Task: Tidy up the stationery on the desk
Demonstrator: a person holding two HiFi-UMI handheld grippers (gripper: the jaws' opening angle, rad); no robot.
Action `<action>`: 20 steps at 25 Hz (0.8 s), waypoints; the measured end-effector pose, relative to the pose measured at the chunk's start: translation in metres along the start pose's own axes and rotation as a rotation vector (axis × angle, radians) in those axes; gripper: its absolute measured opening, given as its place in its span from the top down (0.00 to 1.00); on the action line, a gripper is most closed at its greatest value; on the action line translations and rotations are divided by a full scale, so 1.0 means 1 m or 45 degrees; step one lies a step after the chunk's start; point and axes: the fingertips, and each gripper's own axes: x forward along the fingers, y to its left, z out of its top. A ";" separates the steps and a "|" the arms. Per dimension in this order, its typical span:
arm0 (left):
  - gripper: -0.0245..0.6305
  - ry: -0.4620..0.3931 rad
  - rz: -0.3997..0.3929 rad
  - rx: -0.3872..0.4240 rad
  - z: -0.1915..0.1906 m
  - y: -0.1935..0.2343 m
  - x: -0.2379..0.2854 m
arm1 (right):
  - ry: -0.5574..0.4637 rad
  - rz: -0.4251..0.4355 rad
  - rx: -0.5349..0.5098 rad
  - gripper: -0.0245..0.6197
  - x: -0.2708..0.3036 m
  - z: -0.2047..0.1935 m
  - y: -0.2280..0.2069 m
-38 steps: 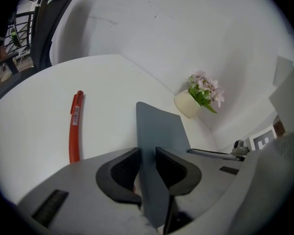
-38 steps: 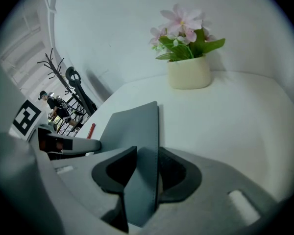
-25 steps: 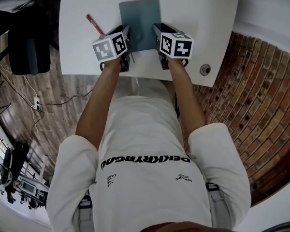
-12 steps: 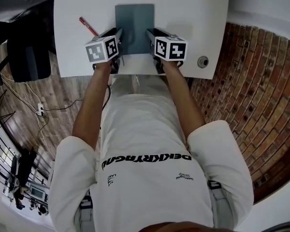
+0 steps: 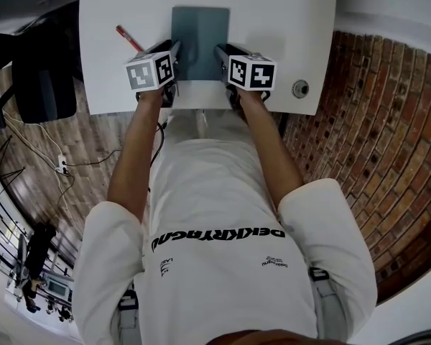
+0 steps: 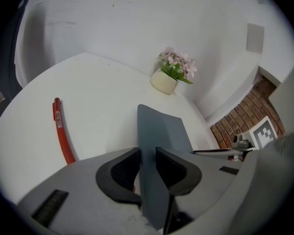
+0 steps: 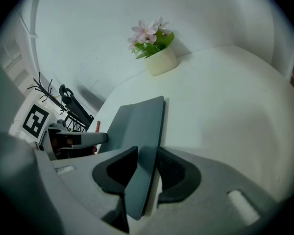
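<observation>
A grey-blue notebook [image 5: 200, 31] lies on the white desk [image 5: 287, 20], near its front edge. My left gripper [image 5: 177, 50] is shut on the notebook's near left edge; the cover [image 6: 161, 131] runs up between the pads [image 6: 125, 173]. My right gripper [image 5: 219, 52] holds the near right edge, its jaws having just been closing, and the cover [image 7: 137, 119] is pinched between its pads [image 7: 174, 173]. A red pen [image 5: 129, 39] lies on the desk left of the notebook, also showing as the pen [image 6: 61, 136] in the left gripper view.
A small pot of pink flowers [image 6: 166, 80] stands at the desk's far side against the white wall. A round grommet [image 5: 299, 88] sits at the desk's near right corner. A black chair [image 5: 36, 70] is on the left and brick paving [image 5: 388, 121] on the right.
In the head view both grippers, the notebook and the desk have slid a little to the left, and the notebook now sits squarer in the picture. Both grips on it look unchanged.
</observation>
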 end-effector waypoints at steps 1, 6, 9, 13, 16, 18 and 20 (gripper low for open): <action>0.81 -0.002 0.004 -0.002 -0.001 0.000 0.000 | 0.000 -0.002 0.001 0.78 0.000 0.000 -0.001; 0.81 -0.021 0.037 0.022 -0.003 0.002 0.000 | 0.001 -0.005 0.001 0.77 -0.003 0.000 -0.002; 0.81 -0.046 0.107 0.105 0.001 0.000 -0.011 | -0.049 -0.011 0.003 0.75 -0.015 0.011 -0.005; 0.81 -0.114 0.138 0.137 0.010 -0.007 -0.034 | -0.131 0.027 -0.038 0.75 -0.036 0.035 0.008; 0.83 -0.180 0.144 0.145 0.014 -0.015 -0.053 | -0.182 0.065 -0.133 0.75 -0.051 0.053 0.030; 0.88 -0.244 0.160 0.159 0.019 -0.021 -0.069 | -0.216 0.088 -0.222 0.75 -0.060 0.067 0.048; 0.91 -0.310 0.165 0.165 0.023 -0.024 -0.090 | -0.234 0.118 -0.303 0.75 -0.066 0.076 0.070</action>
